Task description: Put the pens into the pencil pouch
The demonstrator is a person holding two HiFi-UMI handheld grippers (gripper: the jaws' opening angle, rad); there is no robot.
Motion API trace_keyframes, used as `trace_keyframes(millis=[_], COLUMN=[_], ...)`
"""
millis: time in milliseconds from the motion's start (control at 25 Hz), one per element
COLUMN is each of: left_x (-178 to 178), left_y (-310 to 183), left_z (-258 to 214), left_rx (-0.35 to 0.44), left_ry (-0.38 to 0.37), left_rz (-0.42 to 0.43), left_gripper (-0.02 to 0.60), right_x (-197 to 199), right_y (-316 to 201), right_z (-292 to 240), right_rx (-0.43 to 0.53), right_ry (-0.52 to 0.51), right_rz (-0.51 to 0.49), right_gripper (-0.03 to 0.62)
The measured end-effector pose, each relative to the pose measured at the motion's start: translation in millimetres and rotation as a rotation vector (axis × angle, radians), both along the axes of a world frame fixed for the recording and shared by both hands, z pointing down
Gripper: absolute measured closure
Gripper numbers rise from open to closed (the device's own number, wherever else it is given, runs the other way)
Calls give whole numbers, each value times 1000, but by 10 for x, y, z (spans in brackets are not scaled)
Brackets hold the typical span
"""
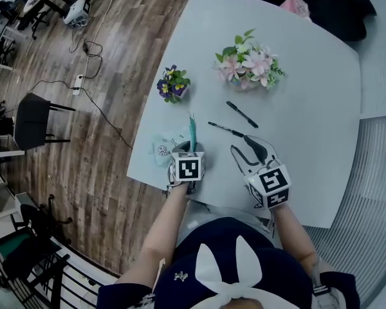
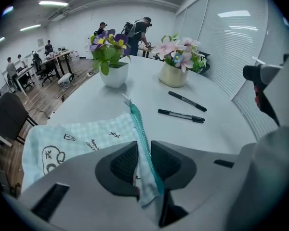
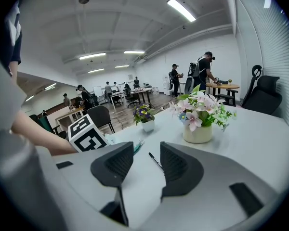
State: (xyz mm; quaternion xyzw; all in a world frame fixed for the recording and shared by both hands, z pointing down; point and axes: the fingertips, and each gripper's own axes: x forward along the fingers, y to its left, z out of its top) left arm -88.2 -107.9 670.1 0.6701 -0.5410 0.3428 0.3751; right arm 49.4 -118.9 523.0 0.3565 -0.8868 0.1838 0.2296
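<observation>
A light checked pencil pouch (image 1: 161, 148) with a teal zipper lies near the table's left edge. My left gripper (image 1: 192, 148) is shut on its zipper edge; in the left gripper view the zipper strip (image 2: 143, 143) runs up between the pads of the left gripper (image 2: 143, 160). Two black pens (image 1: 242, 114) (image 1: 226, 129) lie on the table beyond the grippers, and both show in the left gripper view (image 2: 187, 101) (image 2: 181, 115). My right gripper (image 1: 239, 142) hovers open to the right of the pouch. The right gripper (image 3: 147, 165) holds nothing; one pen (image 3: 155, 160) lies ahead of it.
A small pot of purple flowers (image 1: 174, 84) and a vase of pink flowers (image 1: 248, 63) stand farther back on the white table (image 1: 309, 108). The table's left edge runs close beside the pouch. A black chair (image 1: 32, 120) stands on the wooden floor.
</observation>
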Motion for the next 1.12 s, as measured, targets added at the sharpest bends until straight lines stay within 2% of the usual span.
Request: trace_keyframes(millis=[200, 600, 920, 1120], left_x=[-49, -136, -247, -276], left_y=[5, -49, -87, -9], left_z=[-76, -520, -1150, -1511], left_rx=[16, 106, 249, 327], left_ry=[52, 187, 255, 332], left_rz=[-41, -88, -118, -127], left_gripper=[540, 551, 551, 551], right_x=[-17, 33, 84, 116], right_y=[6, 40, 79, 108], right_z=[-26, -101, -213, -256], right_rx=[5, 33, 62, 73], right_ry=[-1, -7, -9, -10], right_rz=[-5, 6, 19, 23], right_gripper=[418, 419, 421, 421])
